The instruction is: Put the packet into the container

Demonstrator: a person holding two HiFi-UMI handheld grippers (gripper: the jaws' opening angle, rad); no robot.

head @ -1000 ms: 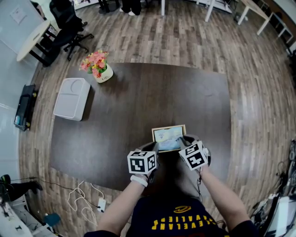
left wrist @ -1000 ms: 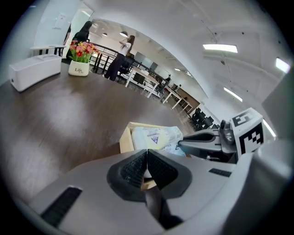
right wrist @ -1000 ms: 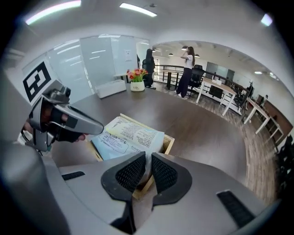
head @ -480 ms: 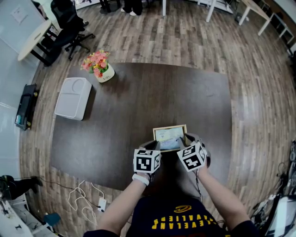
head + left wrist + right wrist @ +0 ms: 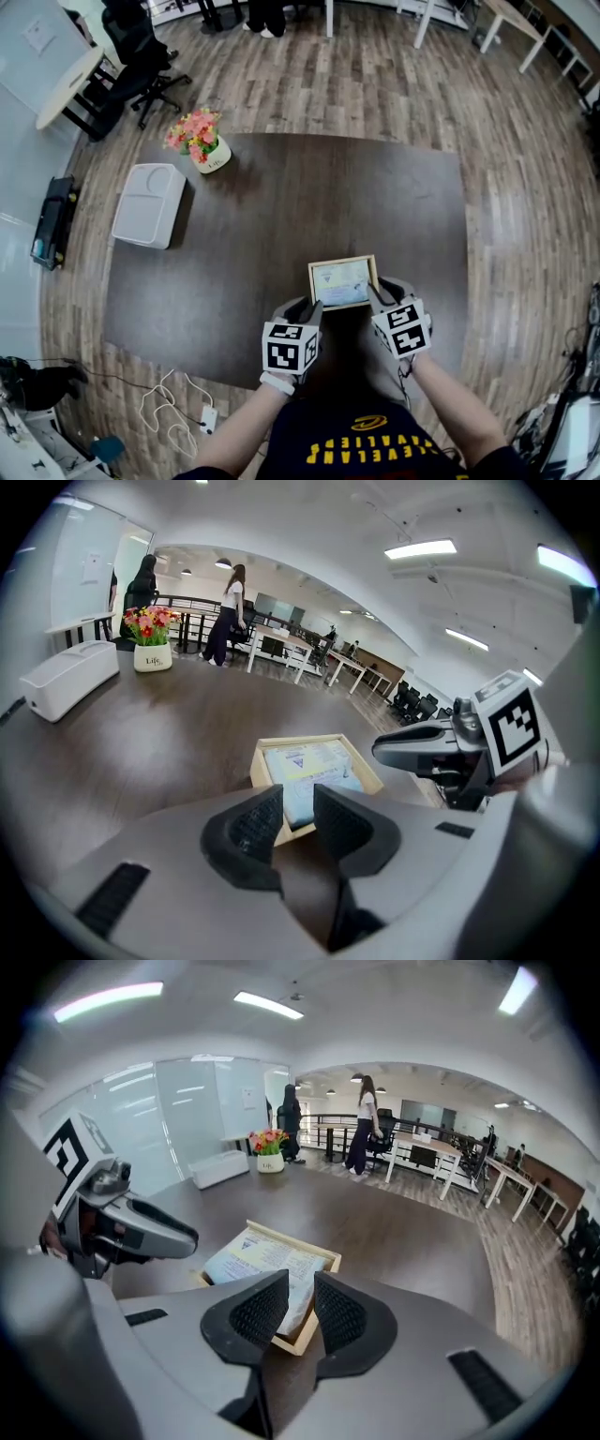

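A shallow wooden container [image 5: 315, 271] stands near the front edge of the dark table [image 5: 281, 206], and the pale printed packet [image 5: 342, 281] lies flat inside it. My left gripper [image 5: 305, 311] hovers at the container's near left corner and my right gripper [image 5: 382, 296] at its near right corner. Both pairs of jaws have just been opening and press on nothing. The left gripper view looks through the left gripper [image 5: 298, 819] at the packet [image 5: 307, 764] and container [image 5: 260, 766]. In the right gripper view, the packet [image 5: 258, 1258] lies in the container [image 5: 314, 1321] beyond the right gripper [image 5: 300, 1312].
A white lidded box [image 5: 147, 203] and a small pot of flowers [image 5: 200, 139] stand at the table's far left. Cables [image 5: 173, 398] lie on the wooden floor at the left. An office chair [image 5: 136, 56] stands past the table. Two people [image 5: 364, 1124] stand far off.
Both grippers have come off the container's near edge and drawn back toward the person. Their jaws have opened, and the packet now lies uncovered in the container.
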